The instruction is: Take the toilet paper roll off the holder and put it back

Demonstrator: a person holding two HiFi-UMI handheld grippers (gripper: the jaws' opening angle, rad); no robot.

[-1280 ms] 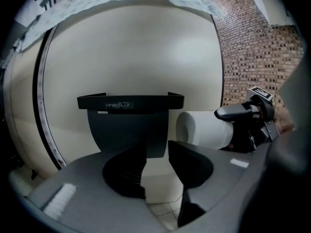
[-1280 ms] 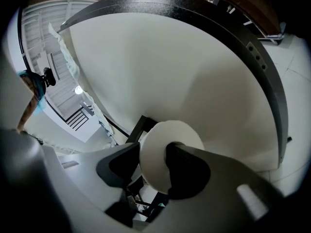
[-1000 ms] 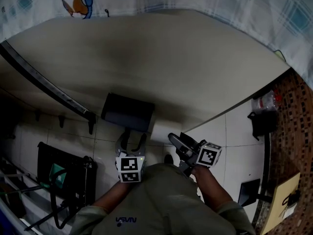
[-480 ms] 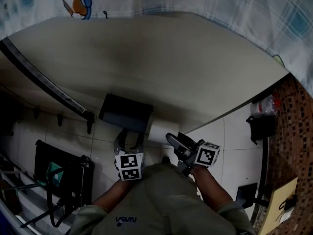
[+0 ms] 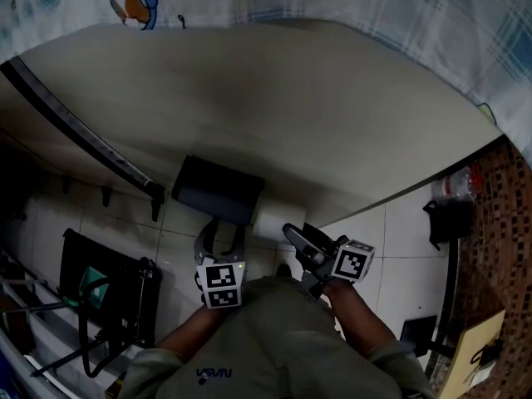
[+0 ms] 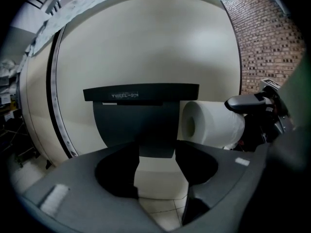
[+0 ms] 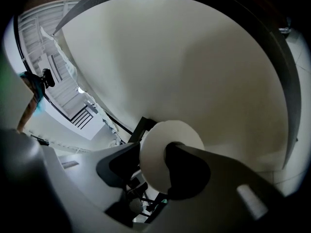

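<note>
A dark grey holder [image 5: 218, 191] with a flat top shelf is fixed to the cream wall. The white toilet paper roll [image 5: 273, 223] hangs just right of it, held side-on. My right gripper [image 5: 291, 233] is shut on the roll, one jaw on each side of the roll [image 7: 160, 154]. In the left gripper view the roll's [image 6: 211, 123] core hole faces the holder [image 6: 141, 115], and I see no spindle in it. My left gripper [image 5: 223, 238] stands open just below and in front of the holder, with nothing between its jaws [image 6: 156, 171].
A black rail [image 5: 79, 135] runs diagonally along the wall, with small hooks [image 5: 106, 196] below it. A black rack [image 5: 108, 298] stands at lower left. A plaid curtain [image 5: 416, 15] hangs above, and a brick wall [image 5: 499, 223] lies to the right.
The grippers and the roll keep their places. Only the head view has shifted slightly.
</note>
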